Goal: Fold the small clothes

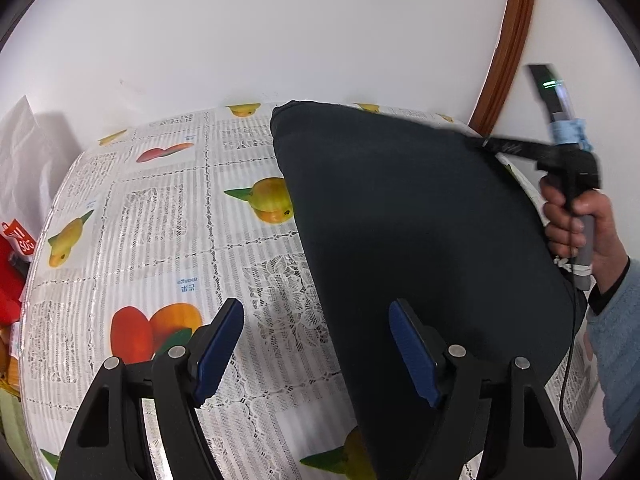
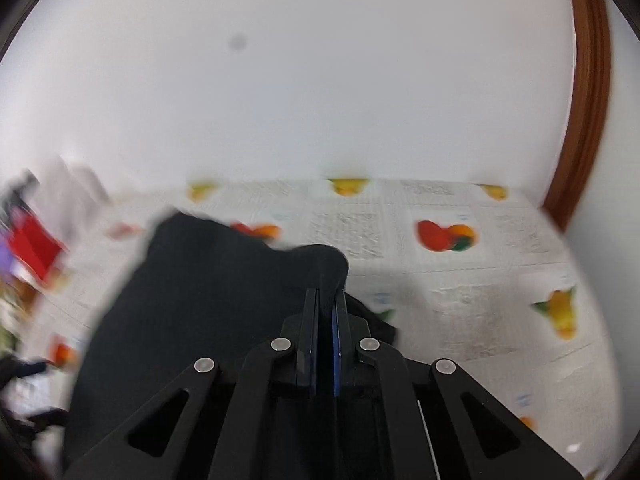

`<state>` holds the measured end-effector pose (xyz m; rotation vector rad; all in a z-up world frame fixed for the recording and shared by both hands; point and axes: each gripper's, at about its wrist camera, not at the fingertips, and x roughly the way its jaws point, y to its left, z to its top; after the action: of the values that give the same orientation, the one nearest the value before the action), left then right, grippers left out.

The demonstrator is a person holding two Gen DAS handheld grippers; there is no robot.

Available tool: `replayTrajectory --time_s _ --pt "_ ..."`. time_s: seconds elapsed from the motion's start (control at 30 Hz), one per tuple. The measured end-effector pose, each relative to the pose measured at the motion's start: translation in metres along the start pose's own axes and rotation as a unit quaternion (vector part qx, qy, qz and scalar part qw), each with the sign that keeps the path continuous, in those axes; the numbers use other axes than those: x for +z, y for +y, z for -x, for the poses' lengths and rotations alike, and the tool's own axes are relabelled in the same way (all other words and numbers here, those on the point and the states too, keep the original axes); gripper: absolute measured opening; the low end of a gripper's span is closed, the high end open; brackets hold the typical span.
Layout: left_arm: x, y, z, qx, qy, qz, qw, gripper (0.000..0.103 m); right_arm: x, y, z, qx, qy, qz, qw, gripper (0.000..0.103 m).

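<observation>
1. While the left gripper (image 1: 316,344) hangs over the table with its blue pads (image 1: 218,346) wide apart and nothing between them, its right pad stands above the near part of the dark garment (image 1: 420,220).
2. The dark garment lies spread on the table, on a lace tablecloth (image 1: 160,208) printed with fruit pictures.
3. The right gripper (image 2: 325,312) has its jaws pressed together on a raised fold of the garment's edge.
4. A hand (image 1: 576,220) in a light blue sleeve (image 1: 616,352) holds the handle of the right gripper.
5. At the far left stands a red package (image 1: 12,264); what it contains cannot be told.
</observation>
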<state>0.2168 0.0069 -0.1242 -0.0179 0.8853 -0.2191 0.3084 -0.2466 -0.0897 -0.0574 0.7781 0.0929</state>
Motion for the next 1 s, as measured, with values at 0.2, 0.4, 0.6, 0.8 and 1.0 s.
replayTrajectory --time_s 0.2,0.4,0.6,0.8,1.0 --pt "-0.007 0.001 0.008 0.001 0.001 0.004 1.0000 0.073 -0.006 -0.017 0.009 -0.006 0.041 -0.044 0.998 0.014" --pt "-0.028 -0.004 0.024 -0.023 0.000 0.005 0.9997 0.073 -0.048 -0.037 0.078 0.036 0.036 -0.068 0.996 0.029" --pt "-0.047 -0.015 0.032 -0.043 0.002 0.014 0.9990 0.073 -0.101 -0.025 0.102 0.070 0.042 -0.050 0.995 0.035" --pt "-0.055 -0.018 0.041 -0.050 0.009 0.026 0.9983 0.073 -0.132 -0.042 0.084 0.083 0.006 -0.129 0.988 0.005" --pt "-0.060 -0.012 0.054 -0.023 0.019 0.020 0.9994 0.073 -0.124 -0.040 0.104 0.032 -0.018 -0.141 0.989 0.005"
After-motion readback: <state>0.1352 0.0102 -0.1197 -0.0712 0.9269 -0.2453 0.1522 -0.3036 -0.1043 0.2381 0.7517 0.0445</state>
